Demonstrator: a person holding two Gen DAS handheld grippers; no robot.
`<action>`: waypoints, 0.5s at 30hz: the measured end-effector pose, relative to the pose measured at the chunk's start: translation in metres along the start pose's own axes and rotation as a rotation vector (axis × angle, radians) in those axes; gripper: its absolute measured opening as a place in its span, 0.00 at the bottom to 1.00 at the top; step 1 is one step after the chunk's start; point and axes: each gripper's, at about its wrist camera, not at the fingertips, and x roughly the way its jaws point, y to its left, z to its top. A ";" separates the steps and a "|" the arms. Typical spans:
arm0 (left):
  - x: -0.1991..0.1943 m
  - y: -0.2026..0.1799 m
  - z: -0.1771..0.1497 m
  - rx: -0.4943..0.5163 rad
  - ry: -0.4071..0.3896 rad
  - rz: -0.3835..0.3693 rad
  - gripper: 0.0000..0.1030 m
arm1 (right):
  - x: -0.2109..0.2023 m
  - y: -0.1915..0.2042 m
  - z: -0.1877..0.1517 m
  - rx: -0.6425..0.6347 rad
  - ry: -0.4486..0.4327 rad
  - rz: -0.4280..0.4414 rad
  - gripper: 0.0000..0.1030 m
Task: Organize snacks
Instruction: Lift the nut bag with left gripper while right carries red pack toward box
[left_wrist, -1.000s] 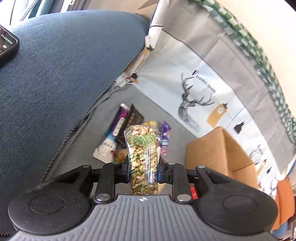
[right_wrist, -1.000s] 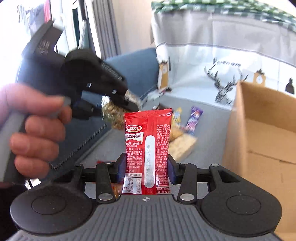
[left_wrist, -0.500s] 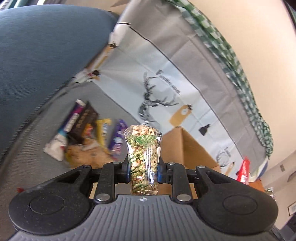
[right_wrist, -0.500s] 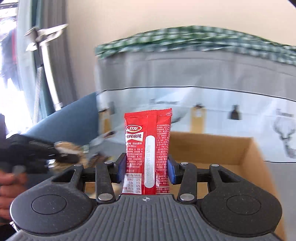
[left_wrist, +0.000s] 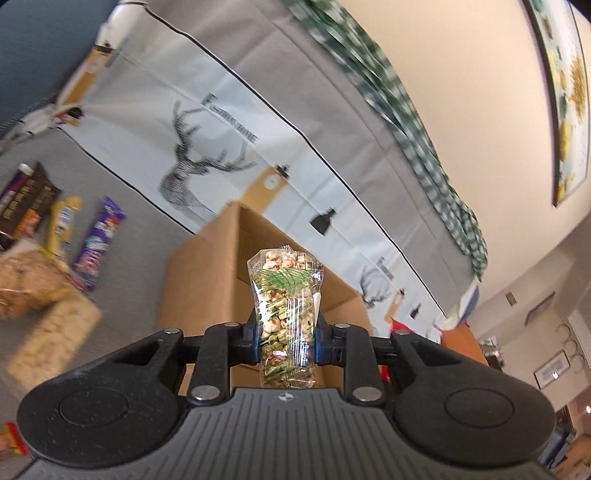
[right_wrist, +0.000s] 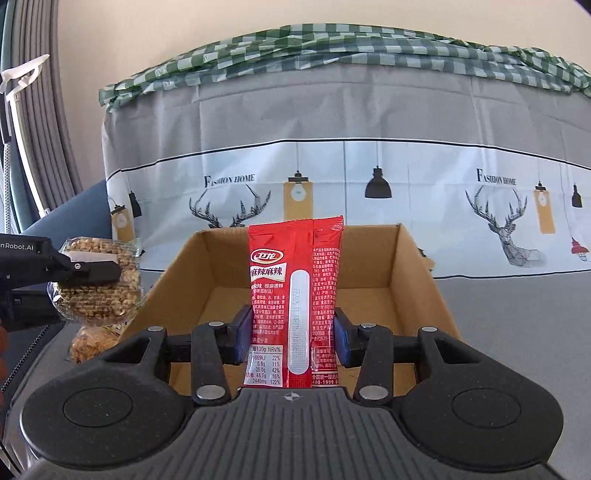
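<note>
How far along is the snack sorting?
Done: nothing visibly, since the part of the cardboard box floor that shows is bare. In hand: the right gripper clamps a red spicy-strip packet in front of the box, and the left gripper clamps a clear nut-snack bag. Left: a purple bar, yellow packet and others on the sofa.

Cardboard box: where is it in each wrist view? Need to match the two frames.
Left wrist: cardboard box sits centre, seen from a corner, partly behind the clear peanut snack pack in the left gripper.
Right wrist: the box is centre, open top facing the camera, behind the red spicy snack packet in the right gripper.
Shared landmark: the deer-print cloth behind the box.
</note>
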 end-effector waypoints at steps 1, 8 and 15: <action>0.005 -0.005 -0.004 0.013 0.007 -0.007 0.26 | -0.001 -0.003 -0.001 -0.001 0.000 -0.006 0.44; 0.035 -0.027 -0.032 0.043 0.070 -0.037 0.26 | -0.001 -0.017 -0.006 -0.005 0.013 -0.048 0.44; 0.051 -0.033 -0.043 0.069 0.116 -0.048 0.26 | 0.002 -0.025 -0.007 0.006 0.021 -0.074 0.44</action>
